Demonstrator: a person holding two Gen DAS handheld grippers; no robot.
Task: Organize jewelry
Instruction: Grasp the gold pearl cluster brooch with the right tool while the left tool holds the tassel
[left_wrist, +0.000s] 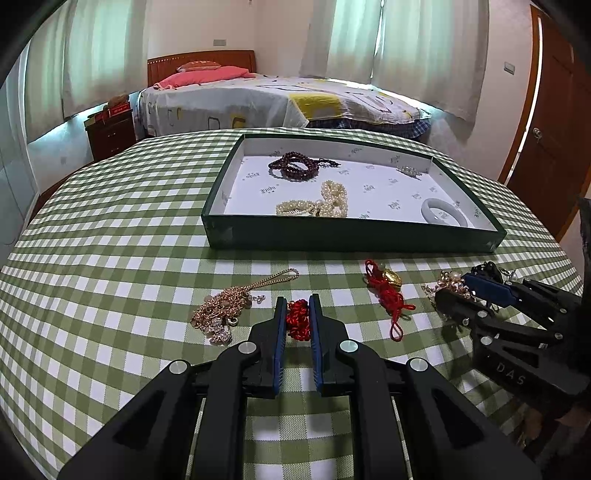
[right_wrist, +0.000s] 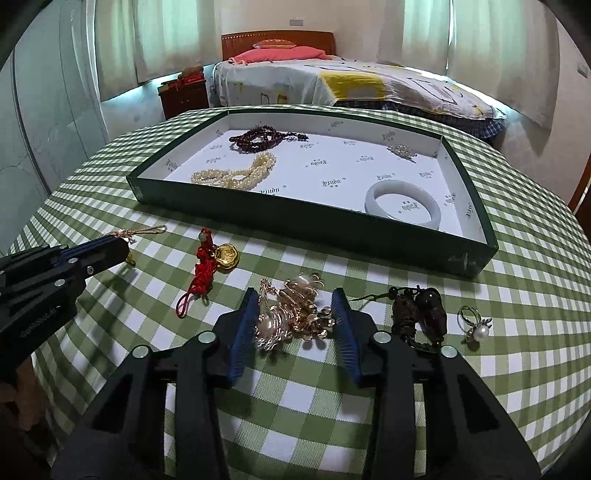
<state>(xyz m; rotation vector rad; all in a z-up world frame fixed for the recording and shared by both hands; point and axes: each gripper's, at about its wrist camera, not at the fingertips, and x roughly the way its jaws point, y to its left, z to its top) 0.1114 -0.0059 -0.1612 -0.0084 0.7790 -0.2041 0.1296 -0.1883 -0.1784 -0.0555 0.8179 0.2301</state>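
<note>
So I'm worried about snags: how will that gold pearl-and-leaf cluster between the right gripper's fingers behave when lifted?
The gold pearl-and-leaf cluster looks like a loose heap, so it will probably sag and dangle. Its thin leaves may catch the checked tablecloth. The right gripper straddles it open, so a squeeze may grab only part.

four pieces in one tray (right_wrist: 480, 236) (six outside).

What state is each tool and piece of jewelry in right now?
Left tool: shut on red knot, on the cloth.
Right tool: open around gold brooch.
Box: open, lidless.
White bangle: flat in box.
Pearl strand: heaped in box.
Pearl ring: loose on cloth.
</note>
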